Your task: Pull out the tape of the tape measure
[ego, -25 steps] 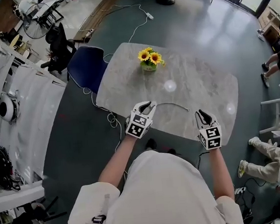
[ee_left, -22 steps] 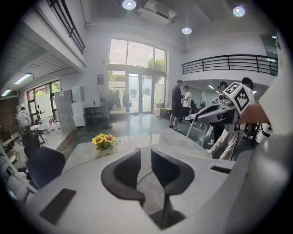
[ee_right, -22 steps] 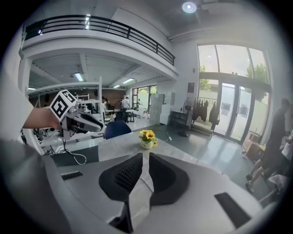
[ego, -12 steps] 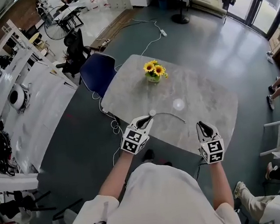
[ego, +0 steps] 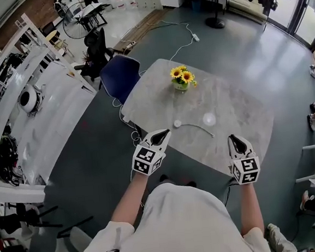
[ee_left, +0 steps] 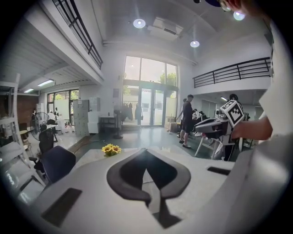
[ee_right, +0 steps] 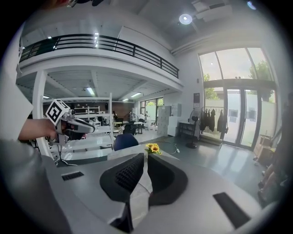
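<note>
Drawn back toward the body, the left gripper (ego: 162, 134) has left the tape measure (ego: 177, 123), which a second ago sat right at its tips; its jaws have just been closing and now meet at the tips with nothing between them. That white round case now lies on the surface (ego: 244, 109) just ahead of the left jaws and slightly to their right, clear of them. Its tape (ego: 198, 127) is already drawn out in a shallow curve, running off to the right, and the far end stops ahead and to the left of the right gripper (ego: 233, 138). The left forearm reaches forward from a white sleeve, with the gripper angled forward and to the right, marker cube up, and the tips near the surface's near edge. The right forearm stretches straight ahead and has kept much the same place, its gripper above the near edge. Its jaws stand all but together, only a thin slit between them, and they hold nothing. Both grippers are held about level. Yellow flowers (ego: 181, 75) stand well beyond both pairs of jaws, at the far side.
</note>
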The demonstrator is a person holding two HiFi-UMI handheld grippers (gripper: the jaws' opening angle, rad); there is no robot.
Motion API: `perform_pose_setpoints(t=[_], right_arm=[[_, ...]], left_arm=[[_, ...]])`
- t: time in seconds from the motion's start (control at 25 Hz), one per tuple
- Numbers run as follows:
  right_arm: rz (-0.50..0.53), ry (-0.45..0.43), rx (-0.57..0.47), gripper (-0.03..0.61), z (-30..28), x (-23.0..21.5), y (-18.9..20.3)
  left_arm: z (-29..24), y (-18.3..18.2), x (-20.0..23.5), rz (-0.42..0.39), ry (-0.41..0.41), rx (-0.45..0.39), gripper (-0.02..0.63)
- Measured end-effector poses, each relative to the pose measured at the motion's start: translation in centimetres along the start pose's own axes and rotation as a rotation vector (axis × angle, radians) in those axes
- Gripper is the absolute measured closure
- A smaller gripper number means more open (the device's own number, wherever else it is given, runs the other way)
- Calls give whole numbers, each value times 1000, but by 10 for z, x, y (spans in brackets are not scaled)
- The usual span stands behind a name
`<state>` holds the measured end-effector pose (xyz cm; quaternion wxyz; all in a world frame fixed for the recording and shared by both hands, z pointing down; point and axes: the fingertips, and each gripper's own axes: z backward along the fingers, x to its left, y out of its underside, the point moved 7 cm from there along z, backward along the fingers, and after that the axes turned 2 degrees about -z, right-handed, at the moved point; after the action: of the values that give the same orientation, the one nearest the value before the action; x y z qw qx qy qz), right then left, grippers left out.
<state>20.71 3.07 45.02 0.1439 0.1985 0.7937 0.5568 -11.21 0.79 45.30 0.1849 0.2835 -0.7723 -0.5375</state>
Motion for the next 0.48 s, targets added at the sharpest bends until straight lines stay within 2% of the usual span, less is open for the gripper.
perform_pose_setpoints(t=[0.48], right_arm=[[-4, 27, -48, 532, -6, 32, -16]], left_arm=[[19, -5, 27, -9, 42, -45, 606]])
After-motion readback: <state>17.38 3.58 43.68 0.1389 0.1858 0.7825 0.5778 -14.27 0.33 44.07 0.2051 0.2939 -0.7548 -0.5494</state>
